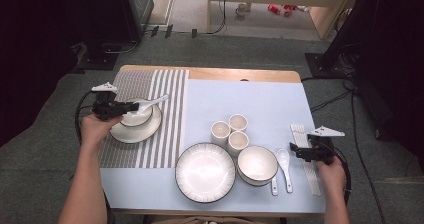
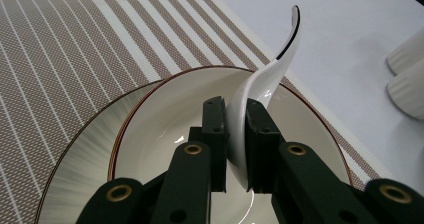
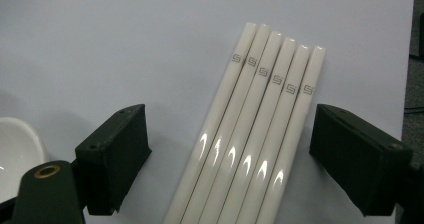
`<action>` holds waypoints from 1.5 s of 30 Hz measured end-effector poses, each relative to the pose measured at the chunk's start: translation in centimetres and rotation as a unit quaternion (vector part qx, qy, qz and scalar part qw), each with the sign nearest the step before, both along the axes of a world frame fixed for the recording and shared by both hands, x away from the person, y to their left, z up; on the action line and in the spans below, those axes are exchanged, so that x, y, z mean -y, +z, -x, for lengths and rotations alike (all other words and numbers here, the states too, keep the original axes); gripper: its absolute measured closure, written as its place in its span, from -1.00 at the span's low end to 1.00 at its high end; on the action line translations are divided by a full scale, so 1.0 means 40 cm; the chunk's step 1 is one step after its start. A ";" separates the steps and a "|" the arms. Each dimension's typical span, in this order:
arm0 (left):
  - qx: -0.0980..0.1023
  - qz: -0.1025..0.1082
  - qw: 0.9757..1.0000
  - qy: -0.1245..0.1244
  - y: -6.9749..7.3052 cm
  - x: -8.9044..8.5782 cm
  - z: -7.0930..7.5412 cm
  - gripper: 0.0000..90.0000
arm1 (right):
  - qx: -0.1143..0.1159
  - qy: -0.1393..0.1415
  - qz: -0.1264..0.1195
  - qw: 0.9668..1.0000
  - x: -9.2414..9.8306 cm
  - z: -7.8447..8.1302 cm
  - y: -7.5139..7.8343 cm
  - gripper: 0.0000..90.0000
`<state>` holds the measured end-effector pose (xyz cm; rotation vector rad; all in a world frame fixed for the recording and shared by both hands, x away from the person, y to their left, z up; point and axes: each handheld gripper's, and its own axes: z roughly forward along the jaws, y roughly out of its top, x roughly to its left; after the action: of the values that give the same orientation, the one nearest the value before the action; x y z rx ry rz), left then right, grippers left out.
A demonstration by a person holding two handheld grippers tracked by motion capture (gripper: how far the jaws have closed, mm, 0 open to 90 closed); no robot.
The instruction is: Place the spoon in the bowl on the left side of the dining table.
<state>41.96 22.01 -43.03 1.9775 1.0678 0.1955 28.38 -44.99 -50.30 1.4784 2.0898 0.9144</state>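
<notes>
Left gripper point(image 2: 235, 134) is clenching the white spoon point(image 2: 260, 84) over the bowl point(image 2: 150, 149); next, lower and release. Right gripper point(image 3: 230, 159) is straddling chopsticks point(image 3: 250, 134), jaws released.

Three white ribbed cups point(image 1: 230, 130) stand clustered mid-table on the pale blue cloth point(image 1: 250, 99). In front of them lies a large dark-rimmed plate point(image 1: 205, 172), with a white bowl point(image 1: 257, 165) just beside it. Two white spoons point(image 1: 283, 168) lie next to that bowl. A striped placemat point(image 1: 165, 114) covers the table's left part.
</notes>
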 end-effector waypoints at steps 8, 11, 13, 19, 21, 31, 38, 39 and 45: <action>-0.006 -0.004 1.000 0.006 -0.005 -0.010 0.007 0.84 | 0.000 0.000 0.000 1.000 0.000 0.000 0.000 -0.66; -0.012 -0.005 1.000 0.005 -0.010 -0.012 0.008 0.84 | -0.001 0.001 0.000 1.000 0.000 0.000 0.000 -0.66; -0.013 -0.006 1.000 0.004 -0.011 -0.012 0.008 0.84 | -0.001 0.001 0.000 1.000 0.001 0.000 0.000 -0.66; -0.023 -0.014 1.000 0.003 -0.024 -0.011 0.007 0.84 | -0.001 0.001 -0.001 1.000 0.001 -0.001 0.000 -0.67; -0.028 -0.010 1.000 0.003 -0.026 -0.014 0.007 0.84 | -0.001 0.001 -0.001 1.000 0.000 -0.001 0.000 -0.67; -0.034 -0.025 0.999 -0.002 -0.033 -0.007 0.005 0.85 | -0.001 0.001 -0.001 1.000 0.001 -0.001 0.000 -0.67; -0.037 -0.032 0.999 -0.005 -0.038 -0.001 0.006 0.85 | -0.001 0.001 -0.001 1.000 0.001 -0.001 0.000 -0.67; -0.037 -0.032 0.999 -0.005 -0.038 -0.001 0.006 0.85 | -0.001 0.001 -0.001 1.000 0.001 -0.001 0.000 -0.67; -0.041 -0.031 0.999 -0.005 -0.041 -0.003 0.006 0.84 | -0.002 0.000 -0.001 1.000 0.001 -0.001 0.000 -0.67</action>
<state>41.73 22.12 -44.67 2.0608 1.1153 0.1437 28.42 -45.01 -50.29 1.4813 2.0927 0.9157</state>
